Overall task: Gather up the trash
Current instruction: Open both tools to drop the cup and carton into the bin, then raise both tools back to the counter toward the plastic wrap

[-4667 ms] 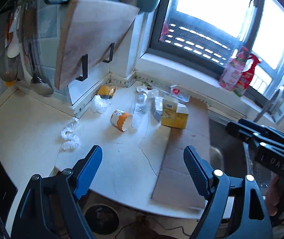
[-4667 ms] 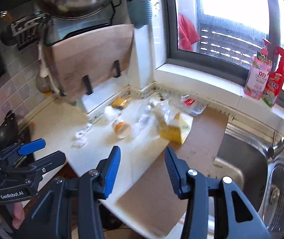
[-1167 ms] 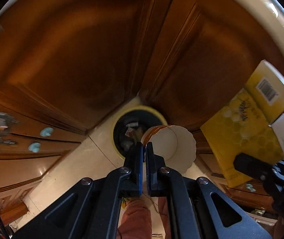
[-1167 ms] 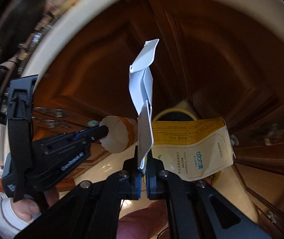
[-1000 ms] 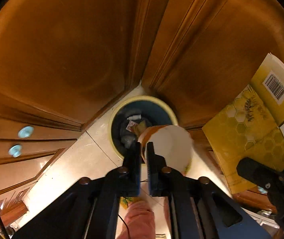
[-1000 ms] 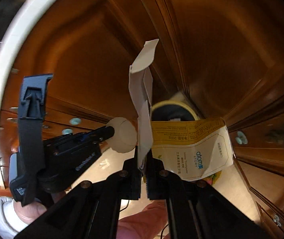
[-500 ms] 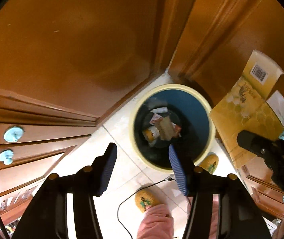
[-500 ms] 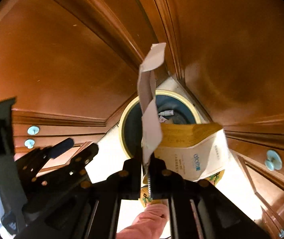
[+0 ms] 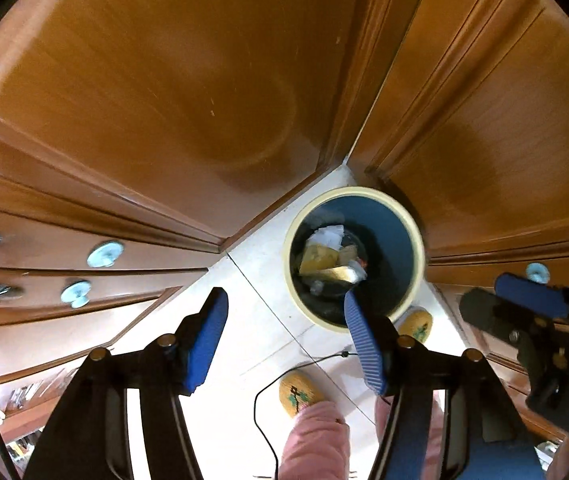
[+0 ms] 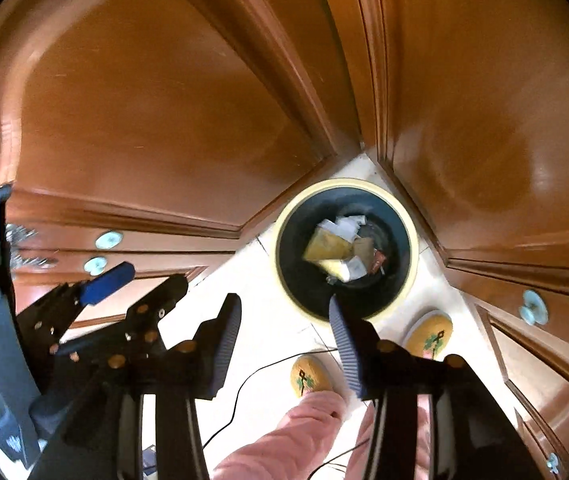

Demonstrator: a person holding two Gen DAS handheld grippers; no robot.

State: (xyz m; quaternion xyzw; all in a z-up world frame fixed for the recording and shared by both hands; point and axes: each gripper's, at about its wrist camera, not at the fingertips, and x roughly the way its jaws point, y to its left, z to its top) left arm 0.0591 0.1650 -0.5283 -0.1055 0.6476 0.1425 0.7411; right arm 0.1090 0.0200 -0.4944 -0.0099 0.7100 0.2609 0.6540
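A round trash bin with a cream rim point(image 9: 354, 191) and a dark blue inside stands on the floor in the corner between the cabinets. A yellow carton point(image 9: 318, 258) lies in it on top of white paper scraps and other rubbish. My left gripper point(image 9: 284, 340) hangs above the bin's near left side, pointing straight down, its jaws opening with nothing between them. In the right wrist view the bin rim point(image 10: 275, 248) and the carton point(image 10: 326, 246) show again. My right gripper point(image 10: 284, 344) is also above the bin's near edge, jaws opening and empty.
Brown wooden cabinet doors point(image 9: 164, 80) close in the corner on both sides, with pale round knobs point(image 9: 104, 253) on the drawers. A person's pink trouser legs point(image 10: 296, 432) and yellow slippers point(image 10: 430, 334) stand just before the bin. A thin black cable point(image 9: 262, 408) lies on the pale tiles.
The left gripper let go of the paper cup and the right let go of the yellow carton. The carton now lies in the bin. Both grippers have gone from shut to open.
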